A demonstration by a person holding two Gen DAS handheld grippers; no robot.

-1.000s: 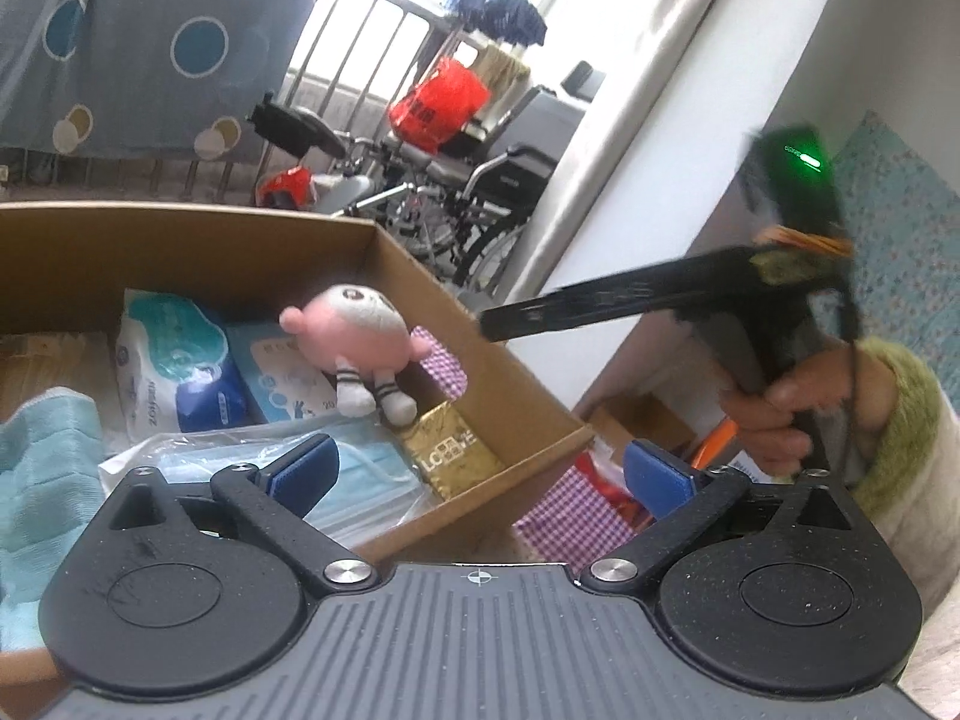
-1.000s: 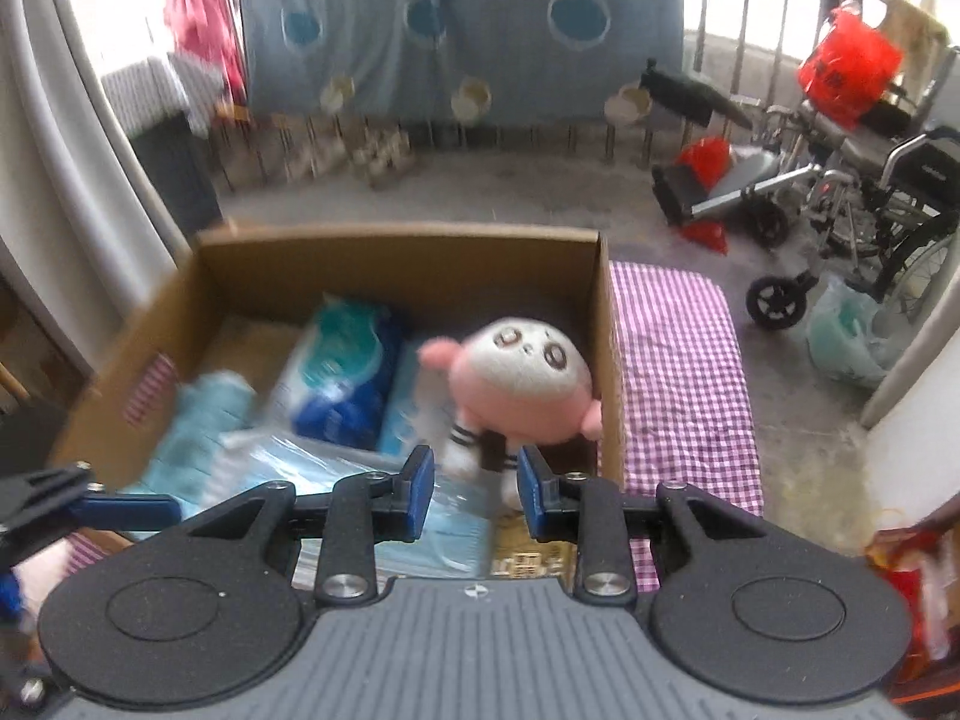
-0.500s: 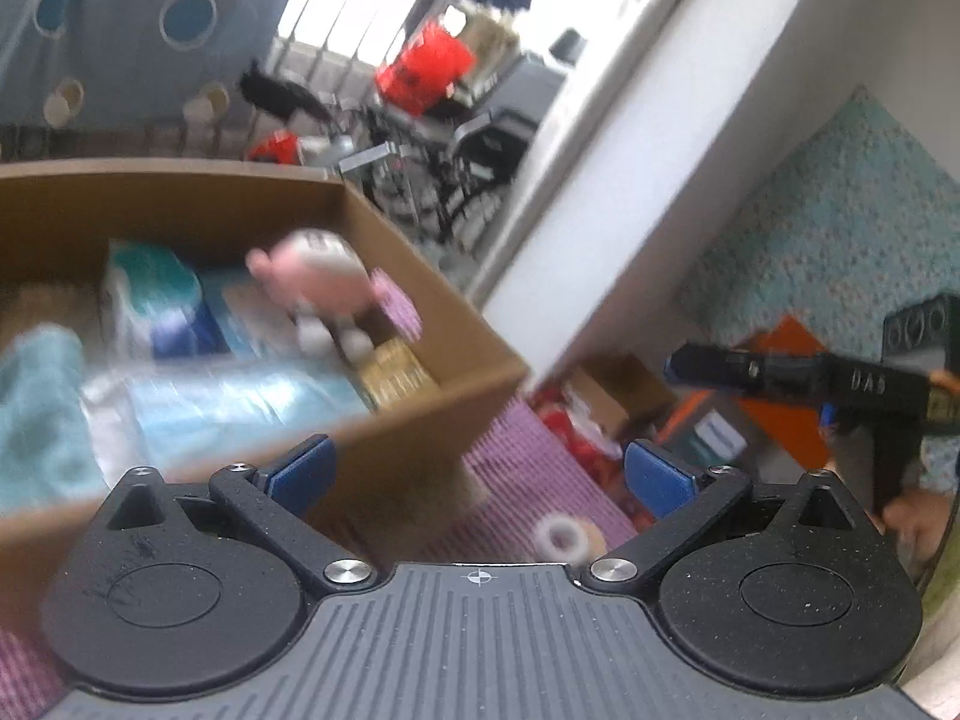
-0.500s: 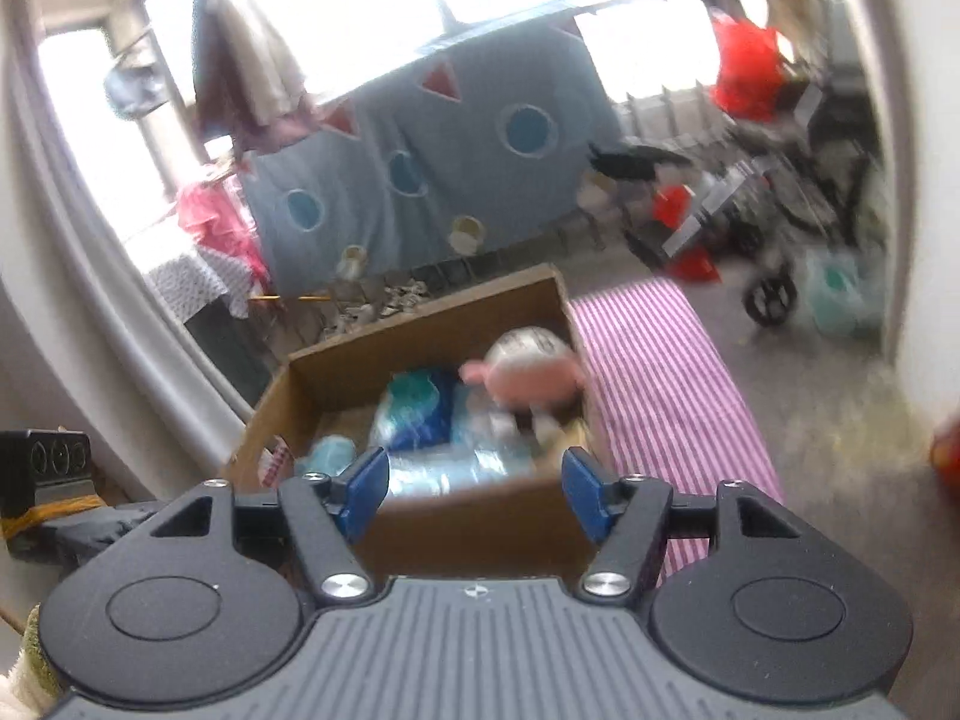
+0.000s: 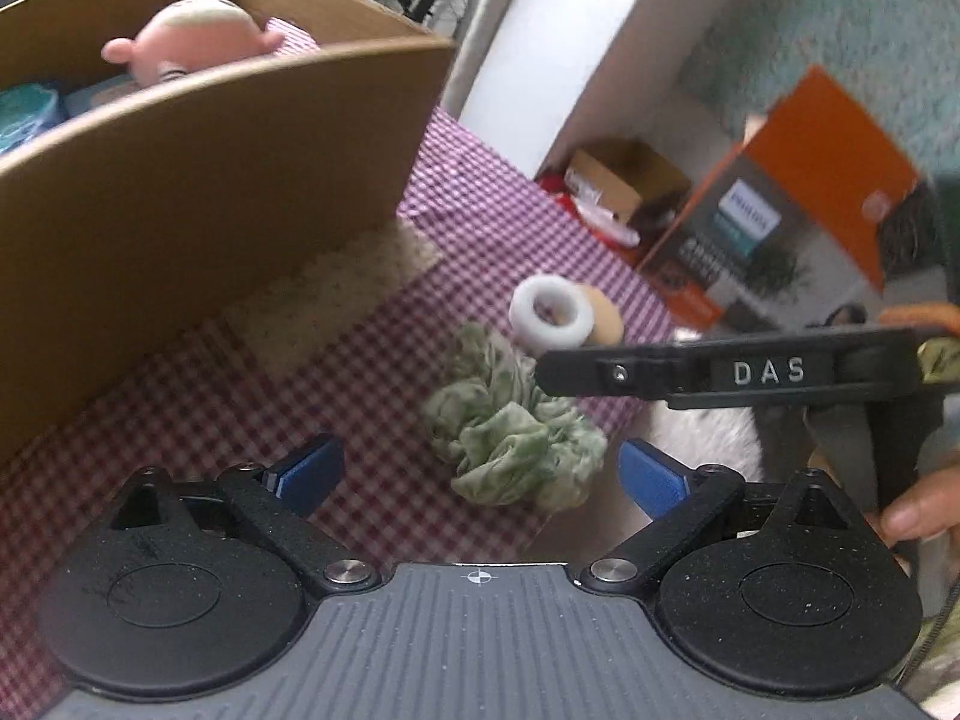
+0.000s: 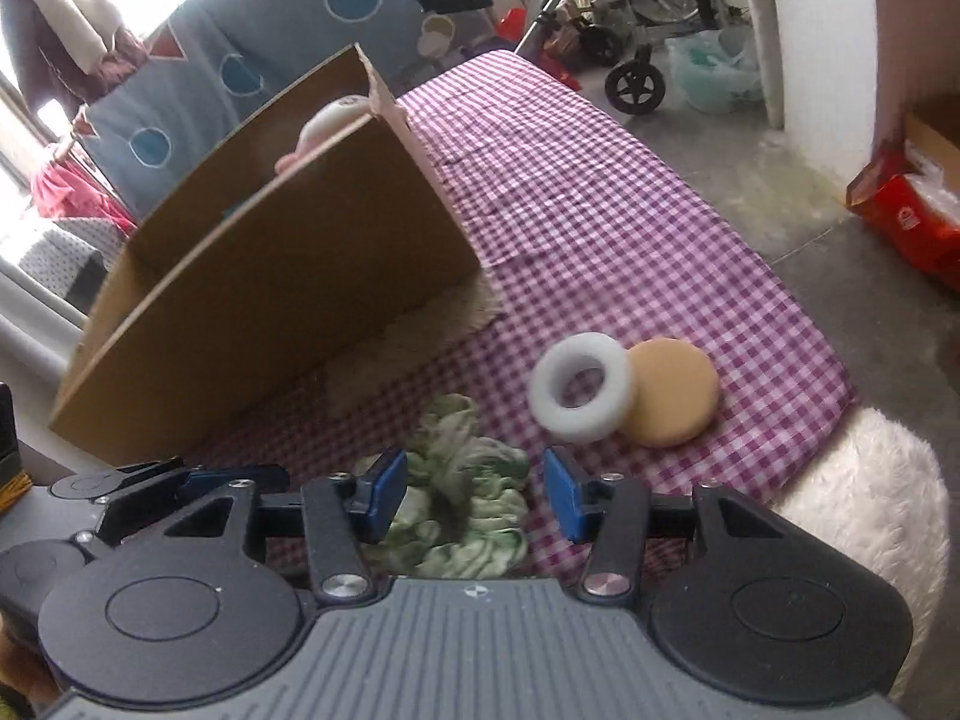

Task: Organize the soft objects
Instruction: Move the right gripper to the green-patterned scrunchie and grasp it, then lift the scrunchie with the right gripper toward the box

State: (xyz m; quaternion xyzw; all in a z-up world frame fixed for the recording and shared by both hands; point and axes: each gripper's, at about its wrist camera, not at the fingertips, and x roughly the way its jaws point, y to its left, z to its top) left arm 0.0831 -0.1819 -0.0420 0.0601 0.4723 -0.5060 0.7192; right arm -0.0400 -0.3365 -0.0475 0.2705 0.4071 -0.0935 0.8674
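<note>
A crumpled green cloth (image 5: 510,432) lies on the purple checked tablecloth (image 5: 372,360); it also shows in the right wrist view (image 6: 465,504). My right gripper (image 6: 474,495) is open with its blue pads on either side of the cloth, just above it. My left gripper (image 5: 480,474) is open and empty, close to the cloth's near side. A white foam ring (image 6: 582,387) and a tan round sponge (image 6: 675,393) lie together beyond the cloth. A cardboard box (image 6: 270,276) holds a pink plush toy (image 5: 192,36) and packets.
A white fluffy cushion (image 6: 864,492) sits at the cloth's right edge. A beige mat (image 6: 408,336) pokes out under the box. An orange product box (image 5: 798,210) and a small carton (image 5: 624,180) stand on the floor to the right. A wheelchair (image 6: 630,60) stands behind.
Both grippers have swung down and away from the box to the green cloth on the tablecloth. The right gripper, nearly shut one second ago, has opened.
</note>
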